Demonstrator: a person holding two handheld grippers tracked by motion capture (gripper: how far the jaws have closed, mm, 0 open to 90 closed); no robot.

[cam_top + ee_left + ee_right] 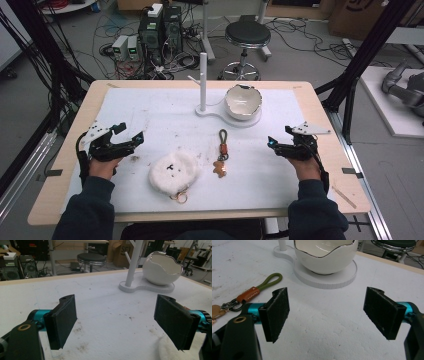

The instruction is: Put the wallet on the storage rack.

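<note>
From above, we are seeing the left gripper (131, 133) and right gripper (278, 142) resting wide open and empty near the tabletop's side edges, the keychain (221, 152) lying mid-table between them. The right gripper view is showing the keychain (249, 295) beside its left jaw
</note>
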